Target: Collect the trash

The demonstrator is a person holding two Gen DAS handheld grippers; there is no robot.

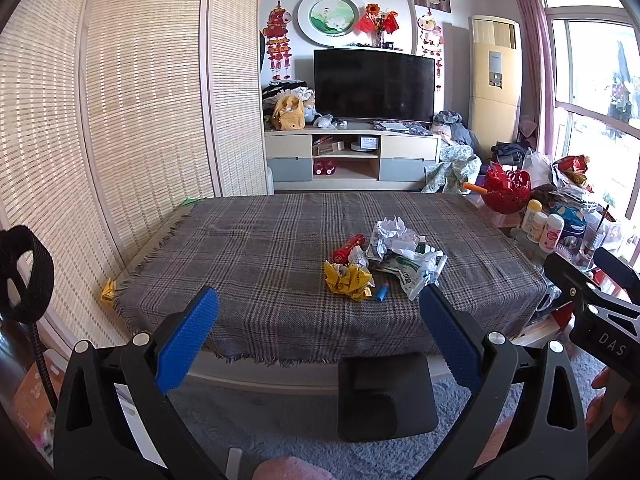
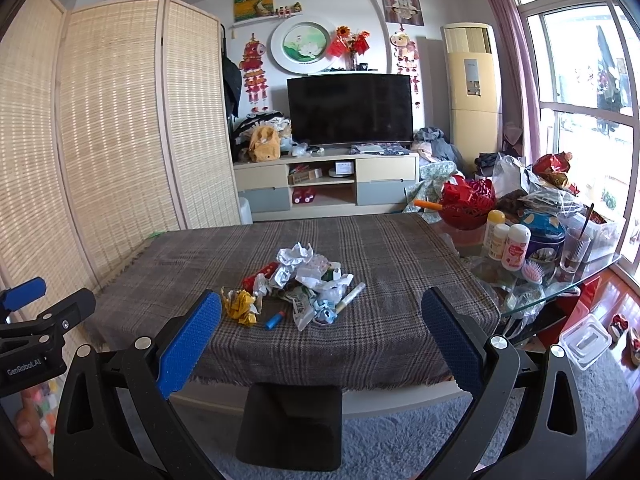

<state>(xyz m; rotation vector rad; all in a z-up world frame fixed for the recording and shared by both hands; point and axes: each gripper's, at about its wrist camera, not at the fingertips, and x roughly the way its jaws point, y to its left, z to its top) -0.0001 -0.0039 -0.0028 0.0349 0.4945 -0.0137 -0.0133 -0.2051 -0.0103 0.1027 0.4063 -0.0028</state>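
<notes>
Trash [image 2: 298,286] on table, beyond both gaping tongs [image 2: 320,320].

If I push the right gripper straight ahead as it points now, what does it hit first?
Probably the trash pile on the plaid tablecloth. The right gripper is open and off the table's near edge, with the pile between its fingers. Height over the cloth is unclear, so it might meet the cloth first.
</notes>
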